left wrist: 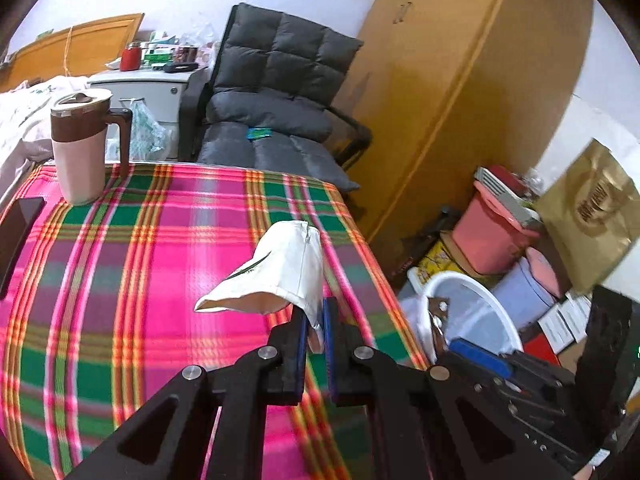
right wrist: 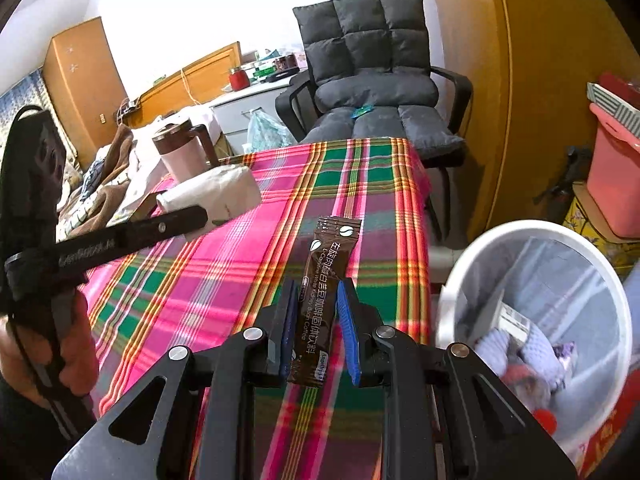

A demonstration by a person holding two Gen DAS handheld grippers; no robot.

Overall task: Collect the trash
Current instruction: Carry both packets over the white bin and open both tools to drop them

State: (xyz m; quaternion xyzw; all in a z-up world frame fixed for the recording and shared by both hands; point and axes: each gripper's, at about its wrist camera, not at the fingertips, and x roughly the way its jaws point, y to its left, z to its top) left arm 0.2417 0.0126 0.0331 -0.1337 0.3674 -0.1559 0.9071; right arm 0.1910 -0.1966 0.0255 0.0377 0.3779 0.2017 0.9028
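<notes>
Over the plaid-covered table [left wrist: 160,240], my left gripper [left wrist: 316,320] is clamped on a crumpled white wrapper [left wrist: 280,272], held clear of the cloth near the table's right edge. My right gripper [right wrist: 318,312] pinches a brown coffee sachet [right wrist: 324,292] upright, just beside the white trash bin [right wrist: 536,236] off that edge.

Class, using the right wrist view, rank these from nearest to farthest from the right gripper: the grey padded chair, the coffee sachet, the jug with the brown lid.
1. coffee sachet, between its jaws.
2. jug with the brown lid, far left on the table.
3. grey padded chair, beyond the table.
</notes>
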